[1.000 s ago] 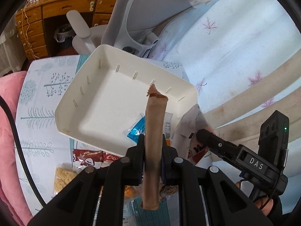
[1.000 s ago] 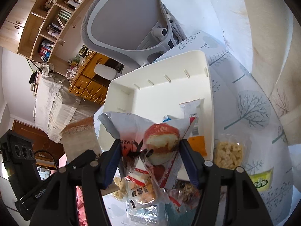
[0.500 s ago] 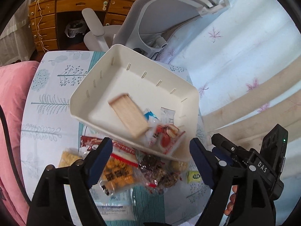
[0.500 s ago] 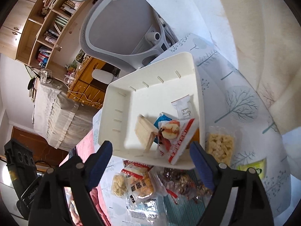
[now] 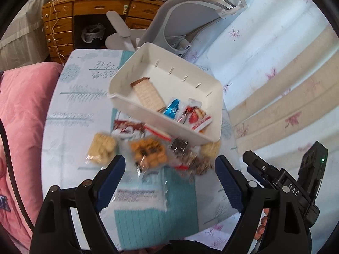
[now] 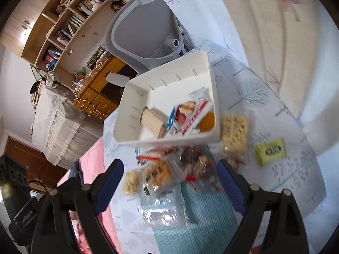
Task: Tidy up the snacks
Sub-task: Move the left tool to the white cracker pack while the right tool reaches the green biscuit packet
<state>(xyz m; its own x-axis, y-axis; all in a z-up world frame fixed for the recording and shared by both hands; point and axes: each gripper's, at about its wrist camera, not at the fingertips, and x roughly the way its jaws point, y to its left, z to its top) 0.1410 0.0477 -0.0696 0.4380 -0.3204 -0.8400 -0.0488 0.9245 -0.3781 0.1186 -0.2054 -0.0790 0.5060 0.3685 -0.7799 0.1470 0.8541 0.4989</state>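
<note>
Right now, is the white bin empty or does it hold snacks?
Holds snacks. The bin contains a brown cracker pack, a blue packet and a red-and-white pack; more snacks lie outside it on the table.

The left gripper (image 5: pixel 169 167) hangs empty, jaws wide, over loose snack packets (image 5: pixel 148 152) — beyond them, the white bin (image 5: pixel 203 137) holds a brown wafer pack (image 5: pixel 148 95) and red-and-white packet (image 5: pixel 195 116).

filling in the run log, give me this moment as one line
left gripper: open, empty | right gripper: open, empty | white bin: brown cracker pack, red-and-white snack pack inside | tablecloth: loose snack packs by bin
</note>
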